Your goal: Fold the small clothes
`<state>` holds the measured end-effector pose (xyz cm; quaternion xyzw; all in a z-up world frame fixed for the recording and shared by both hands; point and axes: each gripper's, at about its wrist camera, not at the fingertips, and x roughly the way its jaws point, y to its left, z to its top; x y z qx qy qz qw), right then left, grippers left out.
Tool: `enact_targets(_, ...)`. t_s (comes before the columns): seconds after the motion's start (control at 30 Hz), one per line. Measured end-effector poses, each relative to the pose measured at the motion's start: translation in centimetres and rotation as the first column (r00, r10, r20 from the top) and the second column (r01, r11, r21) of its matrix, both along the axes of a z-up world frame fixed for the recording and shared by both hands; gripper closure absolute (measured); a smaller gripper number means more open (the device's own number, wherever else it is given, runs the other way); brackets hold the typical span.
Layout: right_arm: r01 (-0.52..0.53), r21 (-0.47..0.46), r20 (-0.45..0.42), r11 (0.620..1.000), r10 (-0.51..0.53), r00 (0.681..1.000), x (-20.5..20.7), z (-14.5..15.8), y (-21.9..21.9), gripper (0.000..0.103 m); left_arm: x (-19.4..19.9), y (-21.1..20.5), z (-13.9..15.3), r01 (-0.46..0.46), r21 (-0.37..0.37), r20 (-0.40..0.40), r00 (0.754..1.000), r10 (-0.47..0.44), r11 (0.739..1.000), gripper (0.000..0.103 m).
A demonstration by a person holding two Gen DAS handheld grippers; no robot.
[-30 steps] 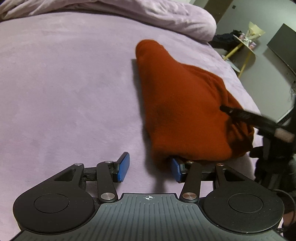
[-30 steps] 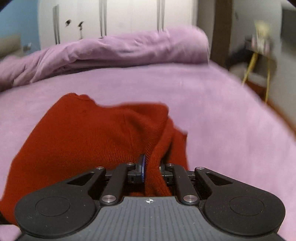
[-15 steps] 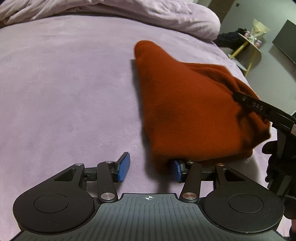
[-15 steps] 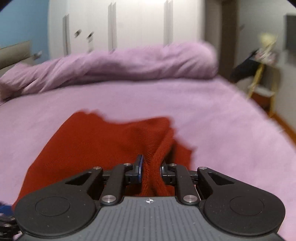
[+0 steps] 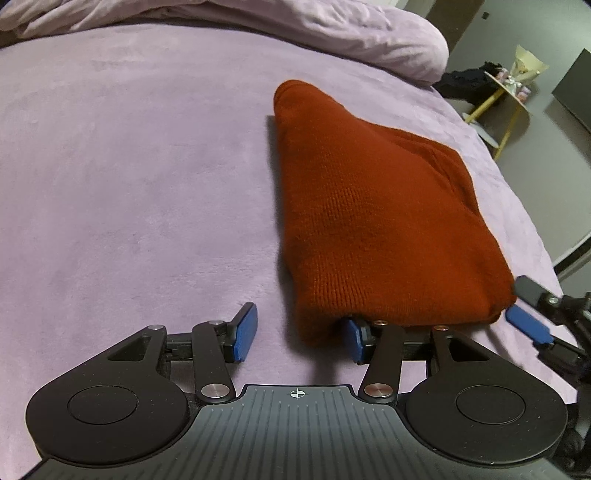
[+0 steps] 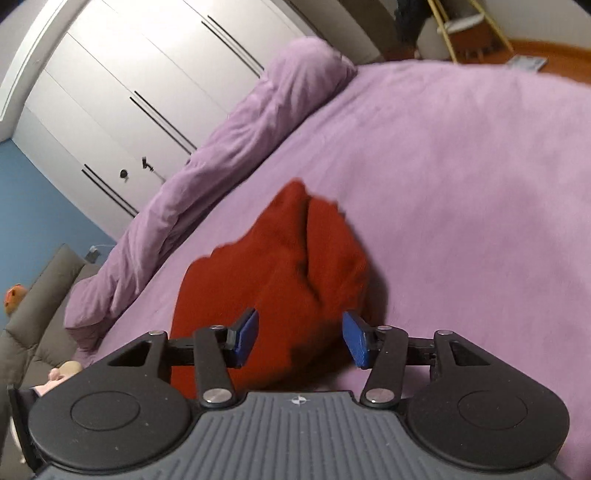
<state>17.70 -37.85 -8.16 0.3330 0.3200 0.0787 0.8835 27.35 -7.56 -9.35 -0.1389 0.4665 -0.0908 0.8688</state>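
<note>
A folded rust-red knit garment (image 5: 373, 206) lies on the purple bedspread (image 5: 129, 166). My left gripper (image 5: 299, 338) is open at the garment's near left corner, and its right finger is tucked under the near edge. My right gripper (image 6: 301, 338) is open and empty, tilted, just above the garment (image 6: 295, 266) near its near end. The right gripper's blue fingertip (image 5: 528, 328) also shows at the garment's right corner in the left wrist view.
A rolled purple duvet (image 5: 295, 29) lies along the far side of the bed. White wardrobe doors (image 6: 129, 85) stand behind it. A yellow-legged side table (image 5: 506, 92) stands beyond the bed's right edge. A grey sofa (image 6: 37, 306) is at the left.
My right gripper has opened and let go of the garment's fold, then drawn back and tilted. The garment has settled flat into a folded shape. My left gripper has stayed put.
</note>
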Motion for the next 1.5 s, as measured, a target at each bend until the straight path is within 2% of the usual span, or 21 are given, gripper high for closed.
enact_targets(0.07, -0.013, -0.003, -0.016, 1.000, 0.013, 1.000, 0.8, -0.3, 0.6, 0.057, 0.0, 0.0, 0.1, -0.004, -0.001, -0.002, 1.000, 0.004, 1.000, 0.049)
enact_targets(0.13, -0.001, -0.017, -0.048, 1.000, 0.001, 0.999, 1.6, -0.2, 1.0, 0.071, -0.1, 0.1, 0.2, -0.013, -0.007, -0.005, 1.000, 0.013, 1.000, 0.049)
enact_targets(0.17, 0.014, -0.042, -0.085, 0.999, -0.018, 0.996, 2.2, -0.2, 1.3, 0.087, -0.1, 0.2, 0.2, -0.019, -0.015, -0.007, 1.000, 0.018, 1.000, 0.049)
enact_targets(0.2, 0.016, -0.032, -0.091, 0.999, -0.019, 0.996, 2.1, -0.6, 1.4, 0.089, -0.1, 0.5, 0.2, -0.030, -0.024, -0.005, 1.000, 0.030, 0.999, 0.049)
enact_targets(0.23, 0.011, 0.044, -0.071, 0.999, -0.007, 0.997, 1.9, -0.6, 1.0, 0.091, -0.1, 0.8, 0.3, -0.045, -0.026, -0.002, 0.999, 0.045, 0.999, 0.049)
enact_targets(0.27, -0.007, 0.195, -0.031, 0.981, 0.013, 0.999, 1.3, -0.9, 0.0, 0.092, -0.1, 1.1, 0.4, -0.061, -0.031, 0.003, 0.998, 0.061, 0.998, 0.049)
enact_targets(0.33, -0.023, 0.457, 0.030, 0.889, 0.011, 0.999, 0.5, -2.2, -1.8, 0.095, -0.3, 1.7, 0.4, -0.089, -0.057, 0.008, 0.996, 0.089, 0.994, 0.047)
enact_targets(0.37, 0.005, 0.523, 0.028, 0.853, -0.023, 0.999, 0.1, -3.0, -2.6, 0.095, -0.3, 1.9, 0.4, -0.089, -0.063, 0.008, 0.996, 0.090, 0.994, 0.047)
enact_targets(0.4, 0.053, 0.509, -0.016, 0.859, -0.052, 0.999, 0.0, -3.6, -3.2, 0.095, -0.3, 1.9, 0.2, -0.079, -0.064, 0.000, 0.997, 0.079, 0.995, 0.046)
enact_targets(0.47, 0.131, 0.276, -0.162, 0.952, -0.088, 0.983, 0.5, -4.0, -3.2, 0.096, -0.2, 1.7, -0.1, -0.057, -0.060, -0.030, 0.998, 0.055, 0.997, 0.046)
enact_targets(0.5, 0.109, 0.194, -0.164, 0.975, -0.077, 0.983, 0.5, -4.0, -2.8, 0.097, -0.4, 1.9, 0.0, -0.049, -0.061, -0.042, 0.998, 0.047, 0.997, 0.047)
enact_targets(0.57, 0.077, 0.114, -0.135, 0.991, -0.062, 0.989, 0.0, -2.8, -2.4, 0.087, -0.7, 2.6, 0.5, -0.042, -0.062, -0.055, 0.998, 0.039, 0.997, 0.046)
enact_targets(0.63, 0.083, -0.030, -0.120, 0.996, -0.086, 0.989, -0.3, -0.8, -2.1, 0.067, -0.9, 4.1, 1.4, -0.087, -0.052, -0.068, 0.994, 0.084, 0.995, 0.048)
enact_targets(0.73, 0.170, -0.220, -0.020, 0.961, -0.179, 0.984, -0.8, 2.2, -1.8, 0.067, 0.0, 5.4, 3.3, -0.176, -0.080, -0.023, 0.984, 0.175, 0.981, 0.047)
enact_targets(0.8, 0.130, -0.193, 0.033, 0.973, -0.125, 0.992, 0.5, 3.2, -1.0, 0.068, 1.8, 5.2, 4.2, -0.185, -0.123, 0.000, 0.982, 0.187, 0.975, 0.047)
enact_targets(0.87, 0.008, -0.164, 0.031, 0.986, -0.003, 1.000, 3.4, 3.8, 1.0, 0.068, 4.0, 3.9, 4.7, -0.214, -0.124, 0.025, 0.975, 0.219, 0.969, 0.047)
enact_targets(1.03, -0.202, -0.254, -0.024, 0.946, 0.202, 0.979, 12.0, 3.2, 6.8, 0.075, 9.6, 0.1, 4.3, -0.275, -0.044, 0.079, 0.957, 0.278, 0.960, 0.047)
enact_targets(1.17, -0.175, -0.450, 0.022, 0.876, 0.207, 0.978, 15.7, 2.2, 8.7, 0.081, 12.4, -2.4, 3.2, -0.271, -0.051, 0.161, 0.948, 0.275, 0.961, 0.046)
enact_targets(1.2, -0.165, -0.485, 0.020, 0.859, 0.199, 0.980, 16.4, 1.7, 8.6, 0.087, 13.2, -3.0, 2.5, -0.264, -0.053, 0.167, 0.949, 0.269, 0.963, 0.045)
enact_targets(1.33, -0.115, -0.577, 0.070, 0.809, 0.189, 0.980, 16.5, -0.3, 7.4, 0.091, 14.5, -4.6, 0.3, -0.241, 0.034, 0.206, 0.951, 0.229, 0.970, 0.034)
enact_targets(1.5, -0.060, -0.467, 0.157, 0.882, 0.150, 0.976, 16.4, -2.2, 4.7, 0.094, 14.7, -3.8, -2.3, -0.279, -0.062, 0.173, 0.943, 0.285, 0.958, 0.027)
